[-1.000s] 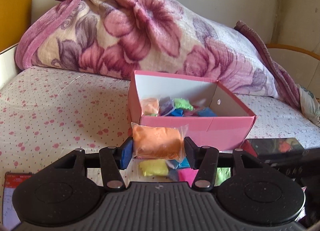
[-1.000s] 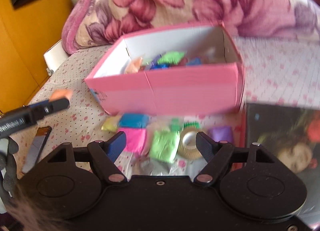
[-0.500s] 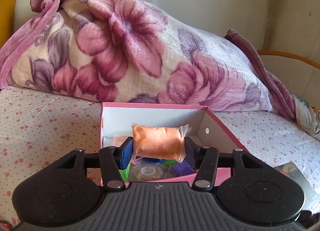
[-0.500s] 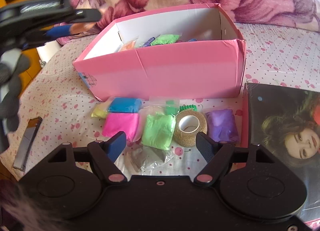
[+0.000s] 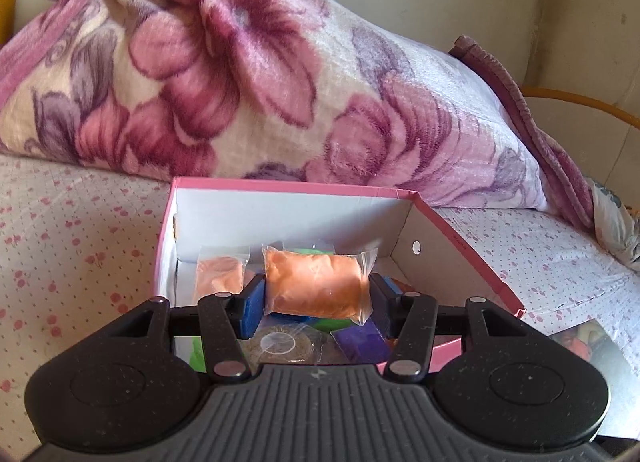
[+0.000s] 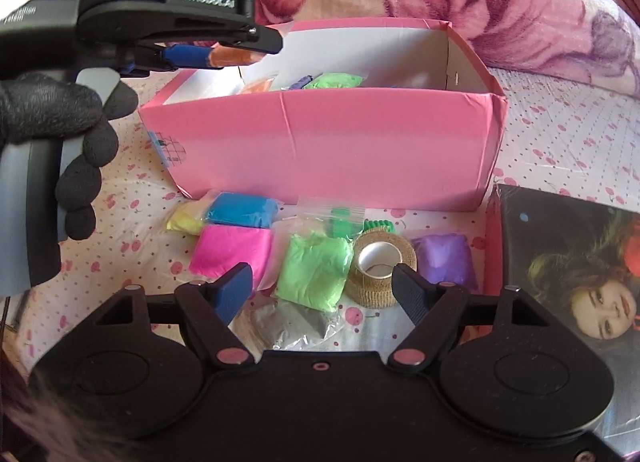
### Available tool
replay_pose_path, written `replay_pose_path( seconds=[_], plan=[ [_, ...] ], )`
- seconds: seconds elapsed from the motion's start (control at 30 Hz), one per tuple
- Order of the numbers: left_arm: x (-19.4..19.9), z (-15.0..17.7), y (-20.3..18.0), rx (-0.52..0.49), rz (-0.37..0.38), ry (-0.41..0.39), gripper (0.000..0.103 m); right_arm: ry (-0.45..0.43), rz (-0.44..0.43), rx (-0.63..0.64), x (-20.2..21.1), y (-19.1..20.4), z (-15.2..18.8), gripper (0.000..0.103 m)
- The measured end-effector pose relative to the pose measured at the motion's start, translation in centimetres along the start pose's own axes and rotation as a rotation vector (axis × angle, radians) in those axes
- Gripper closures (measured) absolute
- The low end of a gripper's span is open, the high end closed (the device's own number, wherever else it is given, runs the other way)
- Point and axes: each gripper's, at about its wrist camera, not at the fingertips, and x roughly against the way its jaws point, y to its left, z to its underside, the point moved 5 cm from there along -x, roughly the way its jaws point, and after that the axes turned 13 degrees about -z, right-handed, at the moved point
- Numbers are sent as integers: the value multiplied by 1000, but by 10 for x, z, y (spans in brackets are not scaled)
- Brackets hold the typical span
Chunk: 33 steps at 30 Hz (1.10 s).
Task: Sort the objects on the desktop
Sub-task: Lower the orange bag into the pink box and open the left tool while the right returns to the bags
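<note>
The left gripper (image 5: pixel 316 294) has carried the orange clay packet (image 5: pixel 316 288), clamped between its jaws, from in front of the pink box (image 6: pixel 332 142) to above its interior; release looks next. The right gripper (image 6: pixel 322 290) hangs wide open and empty, the green packet (image 6: pixel 314 270) just beyond its jaws.

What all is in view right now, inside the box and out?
box: 1, pink, open, on the bed.
orange bag: 1, held over the box.
bags in box: several, green, orange, purple, blue; exact count hidden.
tape in box: 1, tan, wrapped.
bags on bed: yellow, blue, pink, light green, purple, grey, dark green; in front of the box.
tape roll: 1, tan, between light green and purple.
picture: 1, dark, right of box.
blanket: 1, floral, behind box.
left hand-held gripper: shut on the orange bag.
right hand-held gripper: open above the bed bags.
gloved hand: black, on the left handle.
</note>
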Motion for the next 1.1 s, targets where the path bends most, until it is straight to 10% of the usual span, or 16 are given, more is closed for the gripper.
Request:
replay_pose_path(
  seconds=[0.9, 1.1],
  plan=[
    [-30, 18, -7, -20, -54, 114, 49, 28, 100, 120, -26, 8, 6, 26],
    [-31, 18, -4, 6, -54, 117, 34, 25, 128, 125, -25, 7, 8, 41]
  ],
)
